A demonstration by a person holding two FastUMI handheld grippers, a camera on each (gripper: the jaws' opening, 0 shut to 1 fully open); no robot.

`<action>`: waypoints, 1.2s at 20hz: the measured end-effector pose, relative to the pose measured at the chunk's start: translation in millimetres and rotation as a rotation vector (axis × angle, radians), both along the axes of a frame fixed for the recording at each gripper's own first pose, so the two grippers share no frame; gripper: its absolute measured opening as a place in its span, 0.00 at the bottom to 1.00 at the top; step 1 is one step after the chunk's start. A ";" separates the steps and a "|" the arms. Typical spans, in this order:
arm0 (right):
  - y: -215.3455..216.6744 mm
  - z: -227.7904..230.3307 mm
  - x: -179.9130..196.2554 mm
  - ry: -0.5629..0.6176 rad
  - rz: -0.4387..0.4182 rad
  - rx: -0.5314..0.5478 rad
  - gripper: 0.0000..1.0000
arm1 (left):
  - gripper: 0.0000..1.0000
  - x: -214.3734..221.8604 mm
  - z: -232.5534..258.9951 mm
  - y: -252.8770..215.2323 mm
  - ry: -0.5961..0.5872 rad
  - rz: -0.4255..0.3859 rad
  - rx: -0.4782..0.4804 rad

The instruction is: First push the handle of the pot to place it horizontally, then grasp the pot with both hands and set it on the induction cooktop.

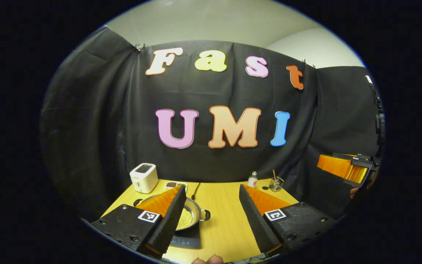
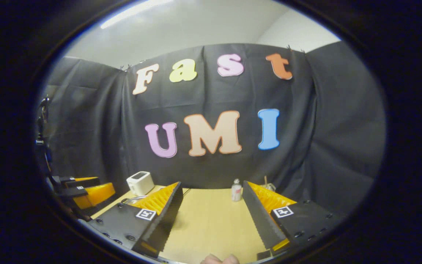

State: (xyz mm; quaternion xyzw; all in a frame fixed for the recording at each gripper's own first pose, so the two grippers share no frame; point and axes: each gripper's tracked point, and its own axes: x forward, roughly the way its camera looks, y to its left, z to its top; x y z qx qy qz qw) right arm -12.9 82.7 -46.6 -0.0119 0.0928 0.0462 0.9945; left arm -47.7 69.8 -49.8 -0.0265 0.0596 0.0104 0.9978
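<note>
A steel pot (image 1: 192, 215) with yellowish grains inside rests on the black induction cooktop (image 1: 187, 242) at the table's left front. One side handle (image 1: 206, 215) points right and the other (image 1: 137, 202) points left. My left gripper (image 1: 213, 220) hovers open above the table, its left finger covering part of the pot. Off to the right, the right gripper (image 1: 344, 168) hangs in the air beside the table. In the right gripper view, my right gripper (image 2: 211, 220) is open over bare wood, the pot's rim (image 2: 134, 200) peeks past its left finger, and the left gripper (image 2: 86, 192) shows at far left.
At the back of the wooden table (image 1: 225, 220) stand a white toaster (image 1: 144, 178), a small dish (image 1: 175, 185), a small bottle (image 1: 252, 179) and a glass jar (image 1: 276, 184) with a stick in it. A dark cable (image 1: 195, 190) runs behind the pot.
</note>
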 end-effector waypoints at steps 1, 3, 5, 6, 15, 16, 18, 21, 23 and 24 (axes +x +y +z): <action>-0.5 10.1 -0.3 -0.011 -0.003 0.004 0.93 | 0.89 -4.6 11.9 2.3 -0.024 0.008 -0.006; -5.5 35.2 1.9 -0.060 -0.021 0.032 0.94 | 0.85 -10.3 29.1 2.6 -0.051 0.026 -0.023; -11.5 46.0 3.2 -0.094 -0.024 0.036 0.93 | 0.84 -11.6 31.4 3.5 -0.034 0.049 -0.027; -14.2 47.4 1.8 -0.097 -0.016 0.031 0.93 | 0.84 -10.9 30.5 2.4 -0.020 0.063 -0.026; -96.2 53.8 17.7 -0.099 -0.015 0.033 0.93 | 0.84 10.2 56.1 -85.0 -0.041 0.069 0.001; -109.5 50.6 20.9 -0.091 -0.020 0.035 0.93 | 0.89 11.5 57.4 -90.4 -0.048 0.076 0.012; -131.5 45.2 26.2 -0.079 -0.030 0.050 0.93 | 0.89 10.4 55.3 -97.0 -0.052 0.092 0.026; -155.9 40.5 29.0 -0.062 -0.054 0.071 0.92 | 0.84 7.0 49.1 -101.3 -0.028 0.108 0.024; -166.6 52.1 32.6 -0.090 -0.073 0.070 0.99 | 0.89 15.2 58.5 -100.5 -0.043 0.109 0.032; -169.5 54.8 35.5 -0.086 -0.080 0.070 0.99 | 0.84 19.0 57.3 -99.7 -0.032 0.107 0.036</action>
